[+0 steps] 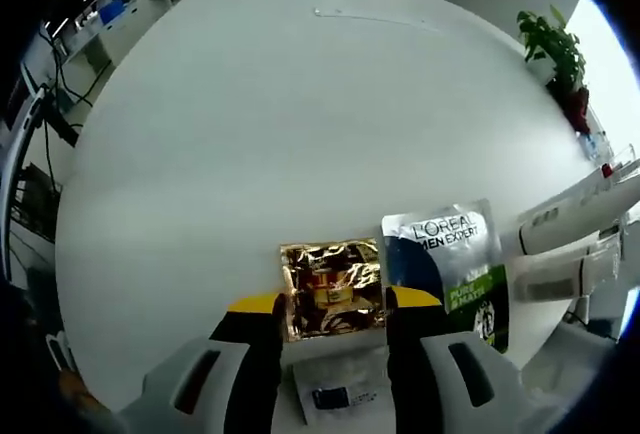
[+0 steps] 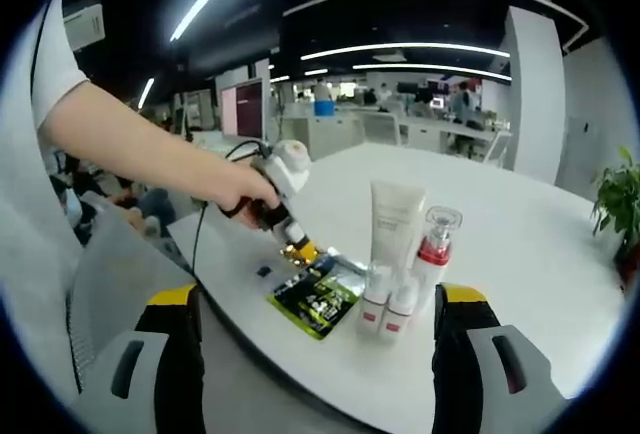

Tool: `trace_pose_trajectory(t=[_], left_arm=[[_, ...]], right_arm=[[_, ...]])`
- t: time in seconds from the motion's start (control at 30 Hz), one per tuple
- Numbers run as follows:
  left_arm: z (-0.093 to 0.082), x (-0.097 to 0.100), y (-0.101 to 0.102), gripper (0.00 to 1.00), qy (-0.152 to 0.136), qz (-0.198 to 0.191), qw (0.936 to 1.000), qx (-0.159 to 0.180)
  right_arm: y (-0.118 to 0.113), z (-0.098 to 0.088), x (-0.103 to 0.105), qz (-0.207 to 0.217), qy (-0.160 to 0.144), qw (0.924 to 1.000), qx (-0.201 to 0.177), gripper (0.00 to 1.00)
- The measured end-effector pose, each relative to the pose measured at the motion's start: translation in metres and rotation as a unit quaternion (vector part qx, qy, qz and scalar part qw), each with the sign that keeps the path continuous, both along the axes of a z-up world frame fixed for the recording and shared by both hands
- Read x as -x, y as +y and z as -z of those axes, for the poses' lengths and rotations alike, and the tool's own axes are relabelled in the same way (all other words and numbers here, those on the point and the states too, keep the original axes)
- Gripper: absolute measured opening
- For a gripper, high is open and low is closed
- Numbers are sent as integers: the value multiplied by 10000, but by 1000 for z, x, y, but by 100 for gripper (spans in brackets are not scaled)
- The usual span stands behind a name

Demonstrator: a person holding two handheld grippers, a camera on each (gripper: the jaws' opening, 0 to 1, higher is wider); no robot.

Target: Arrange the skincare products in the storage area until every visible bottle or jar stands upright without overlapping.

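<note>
In the left gripper view, the left gripper has its jaws spread, one on either side of a gold foil packet lying flat on the white table; whether the jaws touch it cannot be told. Just right of the packet lies a mask sachet, and a white sachet sits between the jaw bases.

The right gripper view gives the other side: the right gripper is spread wide with nothing between its jaws. Ahead of it stand a tall white tube, a red-collared pump bottle and two small white bottles, all upright and close together. Left of them a hand holds the left gripper over the flat sachets.
</note>
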State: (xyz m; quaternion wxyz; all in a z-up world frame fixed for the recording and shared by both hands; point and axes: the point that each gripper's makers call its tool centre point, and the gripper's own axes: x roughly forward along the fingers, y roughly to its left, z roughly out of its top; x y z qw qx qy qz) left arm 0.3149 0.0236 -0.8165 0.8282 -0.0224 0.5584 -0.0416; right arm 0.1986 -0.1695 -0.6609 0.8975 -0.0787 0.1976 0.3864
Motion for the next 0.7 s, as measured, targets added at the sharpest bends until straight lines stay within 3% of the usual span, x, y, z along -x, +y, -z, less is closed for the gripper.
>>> trace_pose_trajectory(t=[0.57, 0.7], left_arm=[[-8, 2, 0, 48, -54, -31, 9999, 97], [-15, 5, -3, 51, -97, -66, 9995, 284]], right_arm=[[1, 2, 2, -65, 88, 9999, -19, 96], [-1, 1, 0, 23, 122, 9999, -72, 96]])
